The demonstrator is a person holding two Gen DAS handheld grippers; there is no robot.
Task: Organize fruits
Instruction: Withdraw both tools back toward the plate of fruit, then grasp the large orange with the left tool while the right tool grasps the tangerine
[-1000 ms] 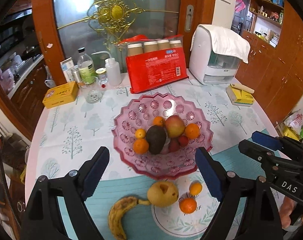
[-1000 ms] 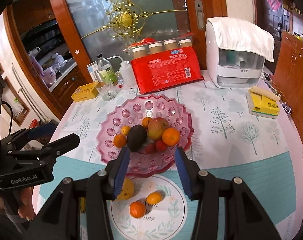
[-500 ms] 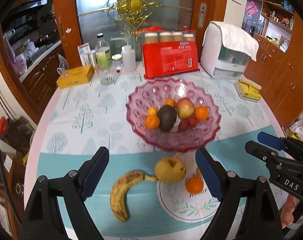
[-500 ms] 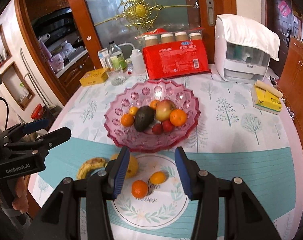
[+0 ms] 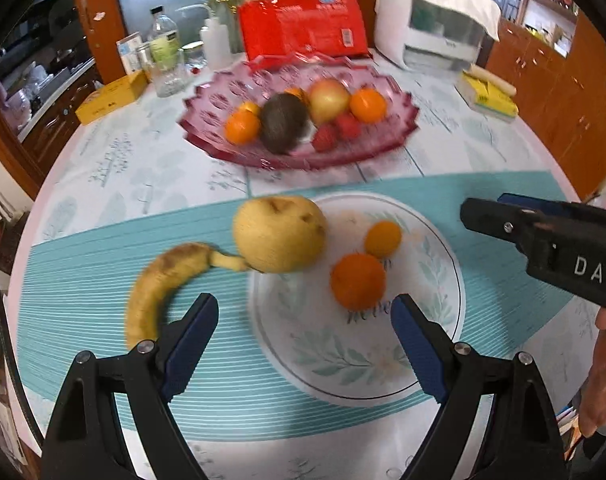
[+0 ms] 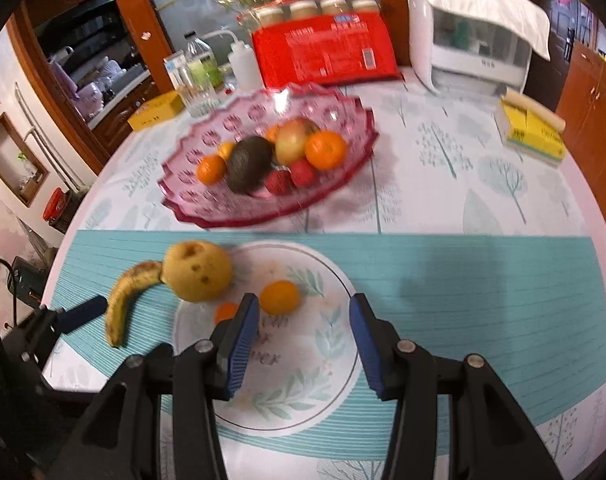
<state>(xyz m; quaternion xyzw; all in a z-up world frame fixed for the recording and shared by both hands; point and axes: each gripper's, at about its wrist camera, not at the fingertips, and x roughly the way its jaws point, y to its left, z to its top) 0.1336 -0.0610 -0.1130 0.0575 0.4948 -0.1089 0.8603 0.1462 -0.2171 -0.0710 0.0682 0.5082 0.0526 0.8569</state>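
Observation:
A pink glass fruit bowl (image 5: 207, 136) (image 6: 191, 204) holds an avocado (image 5: 283, 122), an apple (image 5: 329, 95), oranges and small red fruits. In front of it lie a banana (image 5: 159, 284) (image 6: 125, 300), a yellow pear (image 5: 279, 234) (image 6: 197, 271), a large orange (image 5: 358, 281) (image 6: 225, 312) and a small orange (image 5: 383, 233) (image 6: 279, 297) on the round print of the tablecloth. My left gripper (image 5: 305, 322) is open and empty, low over the print, near the large orange. My right gripper (image 6: 305, 320) is open and empty just behind the small orange; it also shows at the right of the left wrist view (image 5: 543, 236).
At the back of the table stand a red package (image 5: 303, 28), bottles and a glass (image 5: 167, 64), a yellow box (image 5: 111, 98), a white appliance (image 5: 431, 20) and a yellow pack (image 5: 489, 94). Wooden cabinets are to the right. The table edge curves near me.
Both grippers have dropped down and forward toward the loose fruits near the table's front; the fruits now look much larger and closer. Both stay open and empty.

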